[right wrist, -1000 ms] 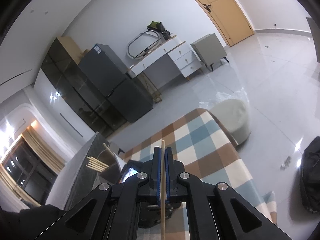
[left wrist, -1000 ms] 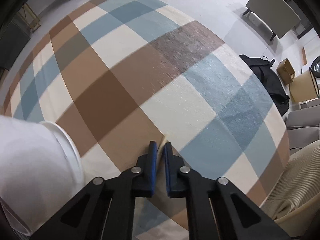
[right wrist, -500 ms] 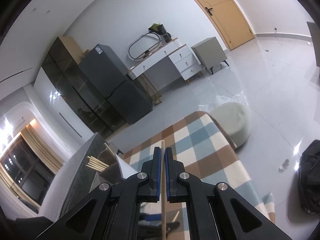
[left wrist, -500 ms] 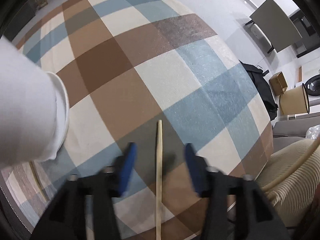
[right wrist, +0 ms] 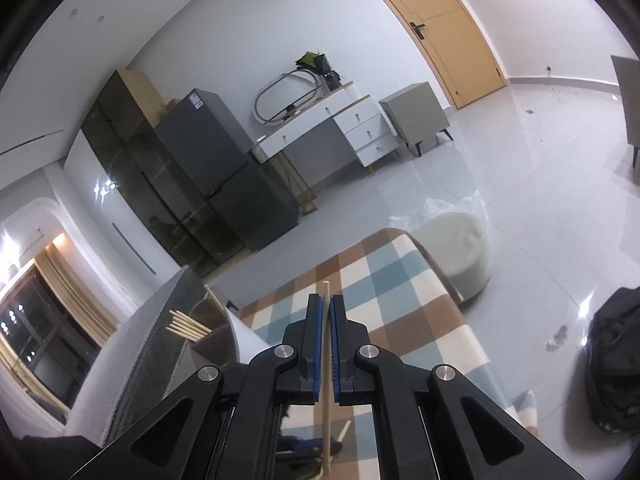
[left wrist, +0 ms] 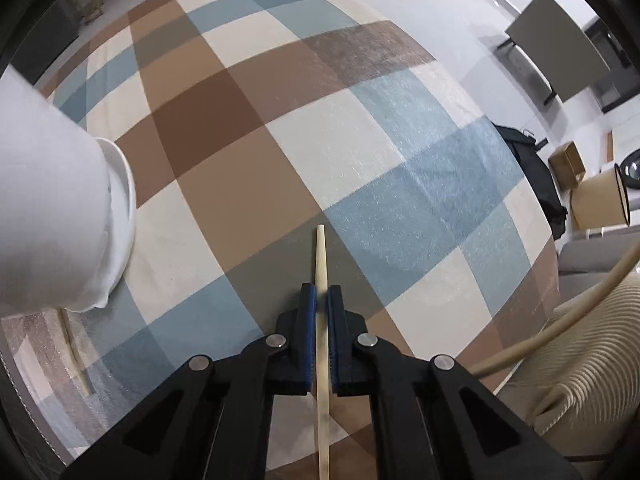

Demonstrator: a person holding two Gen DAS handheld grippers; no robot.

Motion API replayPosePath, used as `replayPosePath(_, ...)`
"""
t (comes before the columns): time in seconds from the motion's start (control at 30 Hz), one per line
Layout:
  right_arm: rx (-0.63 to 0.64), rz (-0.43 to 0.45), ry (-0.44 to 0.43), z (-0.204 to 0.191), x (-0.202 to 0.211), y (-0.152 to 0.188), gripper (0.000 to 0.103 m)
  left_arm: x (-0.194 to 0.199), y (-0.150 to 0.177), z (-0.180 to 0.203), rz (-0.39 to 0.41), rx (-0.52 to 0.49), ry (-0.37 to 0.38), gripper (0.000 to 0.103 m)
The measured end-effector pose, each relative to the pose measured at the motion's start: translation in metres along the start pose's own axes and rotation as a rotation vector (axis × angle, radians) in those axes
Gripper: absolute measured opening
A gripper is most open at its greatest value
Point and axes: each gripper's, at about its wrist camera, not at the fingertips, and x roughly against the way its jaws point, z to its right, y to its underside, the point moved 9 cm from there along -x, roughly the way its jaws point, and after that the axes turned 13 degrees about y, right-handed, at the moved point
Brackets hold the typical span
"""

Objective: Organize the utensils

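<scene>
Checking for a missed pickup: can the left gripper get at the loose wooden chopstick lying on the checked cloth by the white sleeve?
Probably not as things stand. The left gripper is shut on another pale wooden chopstick, and the white sleeve overhangs the loose wooden chopstick near the cloth's edge.

The chopstick (left wrist: 321, 264) looks like pale, smooth, matt wood. The checked rug (left wrist: 280, 128) is woven cloth with a slightly rough nap. Each hand-held gripper (left wrist: 322, 300) is matt black plastic with ribbed blue pads and shiny metal pins. The floor tiles (right wrist: 520, 184) are super glossy.

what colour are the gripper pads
Blue pads, on black fingers; clearest in the left wrist view.
</scene>
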Motion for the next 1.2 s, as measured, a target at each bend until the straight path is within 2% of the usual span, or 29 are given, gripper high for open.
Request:
replayPosePath(0.13, 0.032, 0.015, 0.016, -0.003, 0.004, 0.003, 0.003, 0.015, 0.005, -0.003, 0.075, 0.028, 0.026, 0.001)
replayPosePath(0.33, 0.076, 0.011, 0.036, -0.014, 0.006, 0.013, 0.003, 0.072, 0.009, -0.002, 0.244, 0.061, 0.099, 0.001)
replayPosePath(0.5, 0.129, 0.018, 0.019, -0.042, 0.009, 0.017, 0.003, 0.132, 0.012, 0.001, 0.382, 0.060, 0.174, 0.000)
replayPosePath(0.6, 0.188, 0.040, 0.013, -0.063, 0.011, 0.018, 0.003, 0.155, 0.013, 0.004, 0.422, 0.047, 0.196, 0.000)
replayPosePath(0.77, 0.214, 0.027, 0.016, -0.082, 0.006, 0.022, 0.003, 0.188, 0.025, 0.008, 0.474, 0.004, 0.204, 0.000)
replayPosePath(0.83, 0.232, 0.029, 0.022, -0.086, 0.005, 0.024, 0.003, 0.189, 0.026, 0.007, 0.480, 0.003, 0.221, 0.000)
replayPosePath(0.87, 0.241, 0.029, 0.026, -0.087, 0.005, 0.024, 0.003, 0.187, 0.028, 0.008, 0.461, 0.001, 0.258, 0.000)
replayPosePath(0.93, 0.251, 0.027, 0.035, -0.086, 0.005, 0.026, 0.003, 0.176, 0.033, 0.007, 0.409, 0.005, 0.276, 0.000)
replayPosePath(1.07, 0.265, 0.029, 0.059, -0.074, 0.005, 0.023, 0.003, 0.147, 0.032, 0.001, 0.368, 0.033, 0.236, 0.000)
replayPosePath(1.1, 0.257, 0.028, 0.062, -0.069, 0.004, 0.021, 0.003, 0.139, 0.030, 0.000, 0.348, 0.054, 0.227, 0.009)
replayPosePath(1.13, 0.249, 0.028, 0.065, -0.064, 0.005, 0.018, 0.003, 0.131, 0.028, -0.002, 0.335, 0.075, 0.213, 0.030)
replayPosePath(1.17, 0.240, 0.026, 0.067, -0.060, 0.005, 0.016, 0.003, 0.119, 0.019, -0.001, 0.336, 0.094, 0.207, 0.043)
replayPosePath(1.2, 0.223, 0.023, 0.065, -0.051, 0.005, 0.013, 0.003, 0.114, 0.014, 0.000, 0.346, 0.098, 0.200, 0.063)
